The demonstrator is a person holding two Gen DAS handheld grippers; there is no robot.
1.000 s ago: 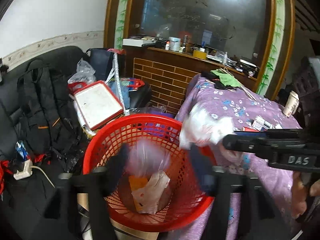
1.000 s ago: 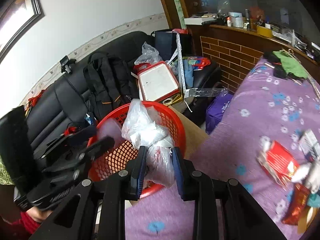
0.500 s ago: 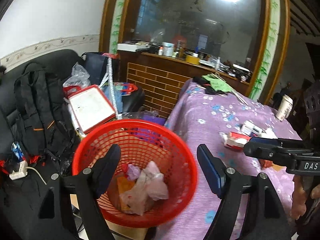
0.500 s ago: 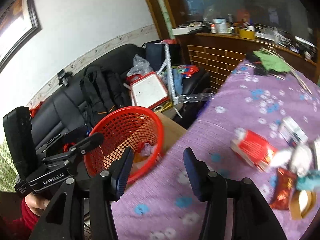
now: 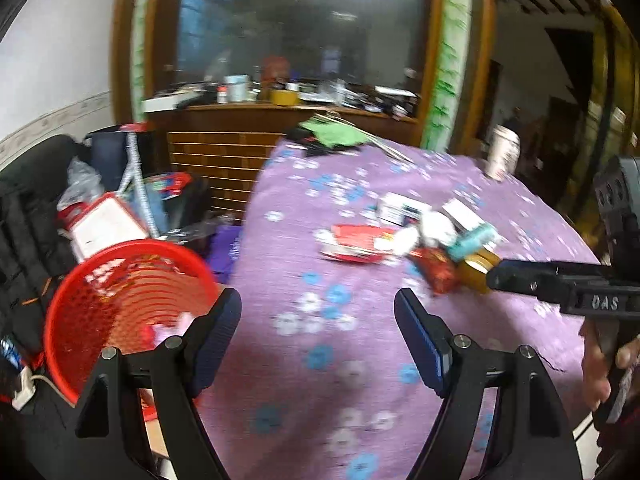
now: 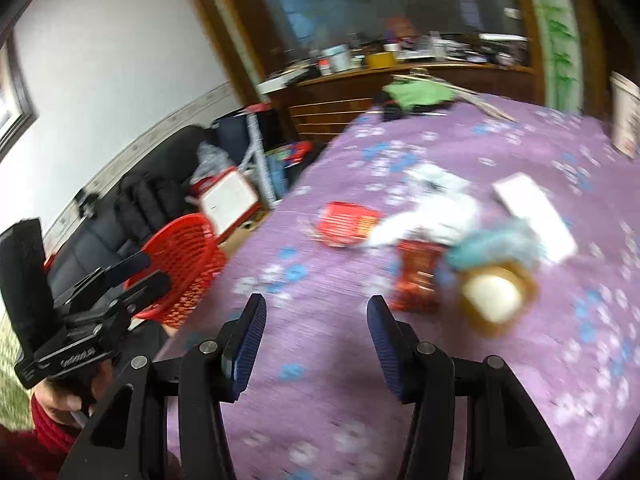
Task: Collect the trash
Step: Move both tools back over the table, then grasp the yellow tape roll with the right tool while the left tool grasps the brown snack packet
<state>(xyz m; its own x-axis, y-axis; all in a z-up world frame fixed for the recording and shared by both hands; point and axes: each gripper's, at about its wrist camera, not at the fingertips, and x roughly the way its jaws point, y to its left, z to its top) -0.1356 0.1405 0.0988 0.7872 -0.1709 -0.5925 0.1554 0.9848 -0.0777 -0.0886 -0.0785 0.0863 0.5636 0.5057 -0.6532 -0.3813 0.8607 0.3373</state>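
A red mesh basket stands off the left edge of a purple flowered tablecloth, with crumpled bags inside. On the cloth lies a blurred heap of trash: a red carton, white crumpled wrappers, a red snack packet, a teal wrapper and a brown cup. My left gripper hangs open over bare cloth. My right gripper is open and empty, just short of the red packet.
A black sofa at left is piled with a backpack, bags and a red-framed board. A paper cup and a green cloth sit at the table's far side. A cluttered wooden counter runs behind.
The right gripper let its plastic bag go into the basket and opened. Both grippers then swung right, from over the basket to over the tablecloth toward the trash heap.
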